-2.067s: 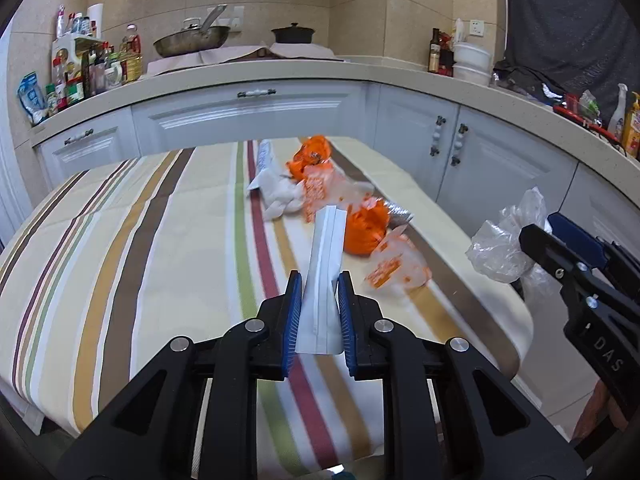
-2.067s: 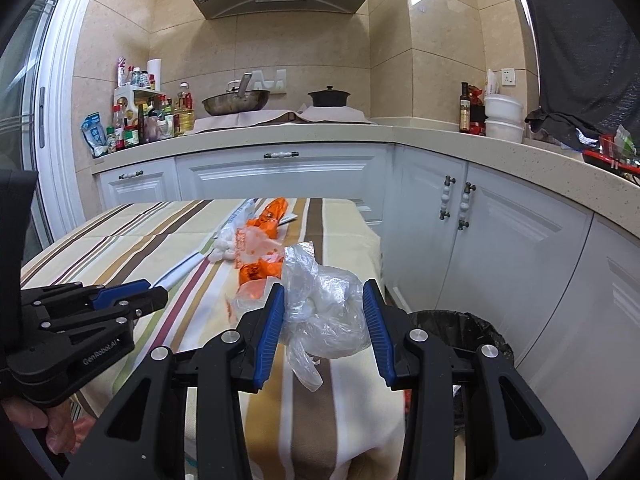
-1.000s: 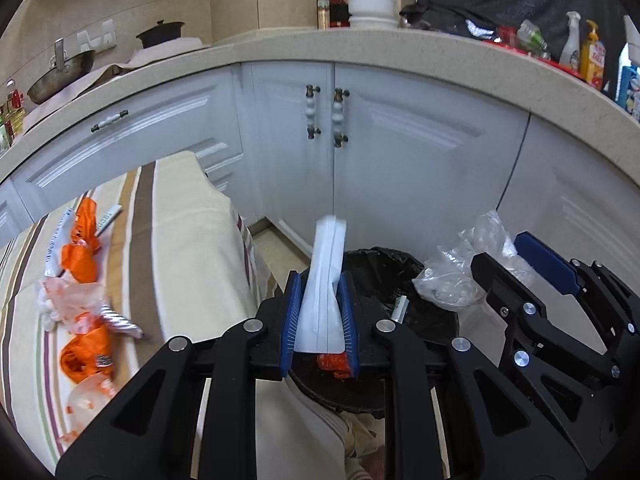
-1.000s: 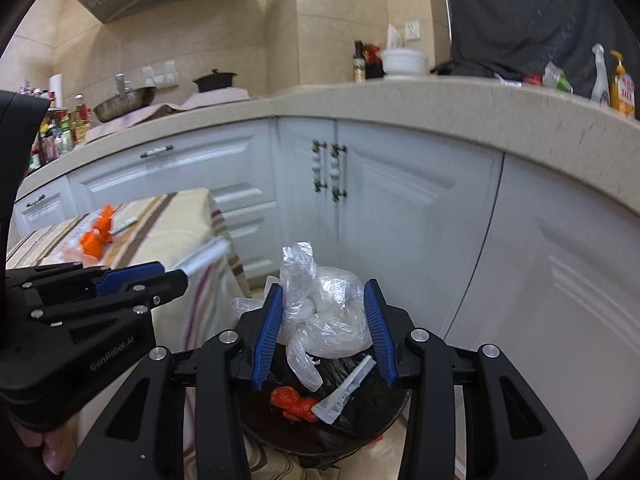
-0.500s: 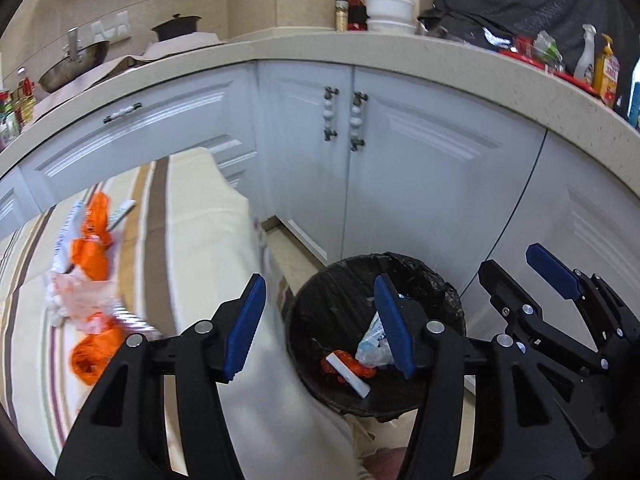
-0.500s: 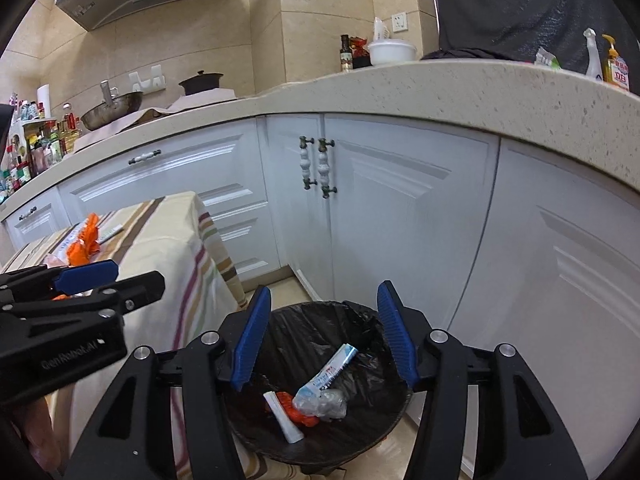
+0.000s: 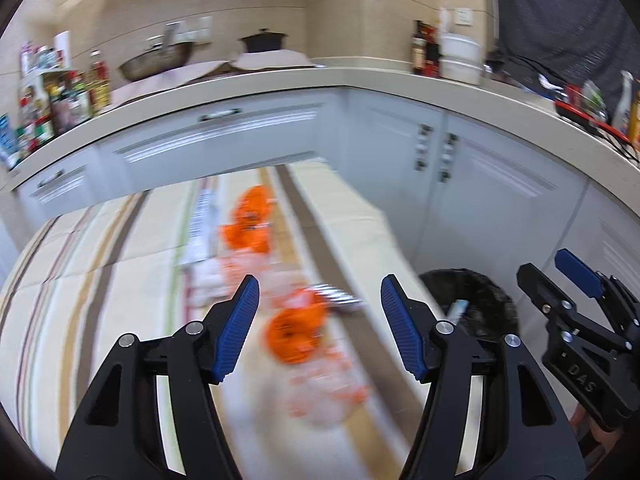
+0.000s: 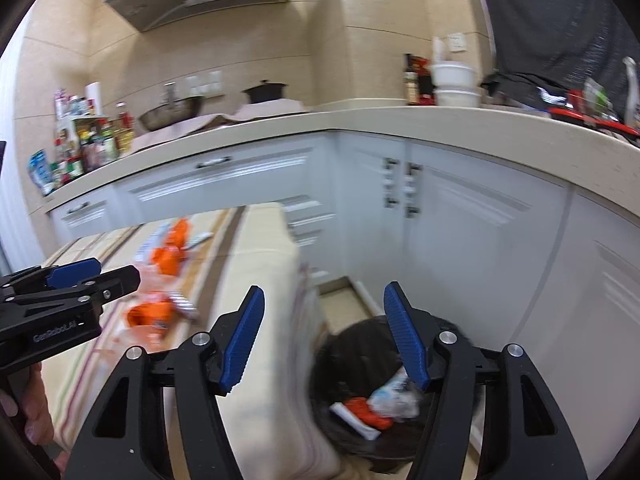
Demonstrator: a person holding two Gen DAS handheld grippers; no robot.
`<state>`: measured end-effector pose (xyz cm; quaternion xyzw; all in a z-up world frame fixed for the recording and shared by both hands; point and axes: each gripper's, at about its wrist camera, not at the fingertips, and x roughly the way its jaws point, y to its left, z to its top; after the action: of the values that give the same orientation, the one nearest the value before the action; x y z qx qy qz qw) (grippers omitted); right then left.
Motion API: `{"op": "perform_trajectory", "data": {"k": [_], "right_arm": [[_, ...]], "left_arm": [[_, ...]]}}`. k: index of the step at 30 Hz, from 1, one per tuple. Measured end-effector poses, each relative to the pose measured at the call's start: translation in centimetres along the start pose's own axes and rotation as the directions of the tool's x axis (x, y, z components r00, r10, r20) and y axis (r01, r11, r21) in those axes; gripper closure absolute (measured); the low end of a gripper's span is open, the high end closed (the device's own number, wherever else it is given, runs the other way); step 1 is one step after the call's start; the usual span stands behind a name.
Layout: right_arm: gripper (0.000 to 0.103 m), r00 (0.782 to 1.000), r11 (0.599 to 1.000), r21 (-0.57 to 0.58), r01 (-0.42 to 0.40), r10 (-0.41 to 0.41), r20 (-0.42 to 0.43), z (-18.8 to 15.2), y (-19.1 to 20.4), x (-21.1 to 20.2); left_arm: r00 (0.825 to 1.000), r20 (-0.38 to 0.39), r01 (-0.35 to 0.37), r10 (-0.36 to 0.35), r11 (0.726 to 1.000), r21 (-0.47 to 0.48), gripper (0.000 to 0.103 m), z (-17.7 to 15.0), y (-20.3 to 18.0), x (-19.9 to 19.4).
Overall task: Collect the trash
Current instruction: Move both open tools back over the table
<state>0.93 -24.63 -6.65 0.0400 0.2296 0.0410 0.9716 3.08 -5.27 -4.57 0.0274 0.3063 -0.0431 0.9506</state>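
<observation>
Round black-lined bin [image 8: 360,432]; crinkled orange wrappers [image 7: 294,330] on striped cloth [image 7: 100,280].

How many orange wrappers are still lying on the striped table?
2 clearly, in the blurred left wrist view: one far orange wrapper, one near orange wrapper between the open left gripper fingers. Pale scraps may hide more.

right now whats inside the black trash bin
In the trash bin: a crumpled clear plastic bag, an orange wrapper and a white wrapper strip. The right gripper, open, hides part of the bin.
</observation>
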Motion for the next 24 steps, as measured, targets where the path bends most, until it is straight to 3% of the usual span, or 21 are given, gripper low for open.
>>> {"op": "perform_trajectory", "data": {"k": [13,24], "right_arm": [[0.034,0.98,0.976,-0.113,-0.187,0.178,-0.083,-1.4,9.9,1.1],[0.029,0.967,0.97,-0.136,-0.202,0.176,-0.185,-3.1,12.6,3.4]], "left_arm": [[0.985,-0.031,-0.171,0.169,0.981,-0.092,0.037,-3.2,10.0,-2.2],[0.975,-0.082,-0.218,0.209,0.966,-0.141,0.036,-5.3,14.5,-1.9]]}}
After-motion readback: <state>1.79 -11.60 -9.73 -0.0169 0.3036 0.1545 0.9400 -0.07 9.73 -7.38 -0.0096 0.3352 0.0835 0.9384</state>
